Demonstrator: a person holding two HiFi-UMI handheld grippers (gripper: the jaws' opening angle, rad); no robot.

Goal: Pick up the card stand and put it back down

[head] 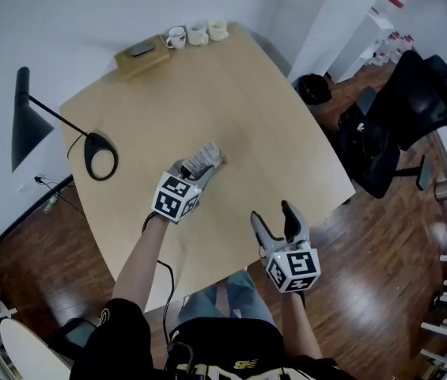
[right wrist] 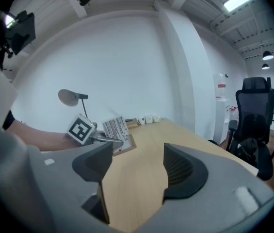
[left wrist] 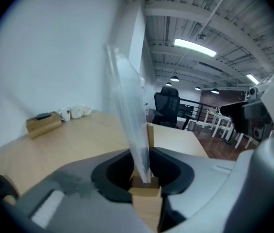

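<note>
The card stand (head: 207, 157), a clear panel with a printed card in a wooden base, is near the middle of the light wooden table (head: 270, 117). My left gripper (head: 197, 169) is shut on it. In the left gripper view the clear panel (left wrist: 127, 110) rises edge-on between the jaws and the wooden base (left wrist: 145, 191) is pinched between them. The right gripper view shows the stand (right wrist: 116, 128) at the left, low over the table; whether it touches I cannot tell. My right gripper (head: 274, 218) hovers open and empty over the table's near edge, well right of the stand.
A black desk lamp (head: 29, 121) stands at the table's left. A wooden box (head: 140, 56) with a dark device on it and three cups (head: 197, 33) sit at the far edge. A black bin (head: 314, 88) and office chairs (head: 413, 101) stand right of the table.
</note>
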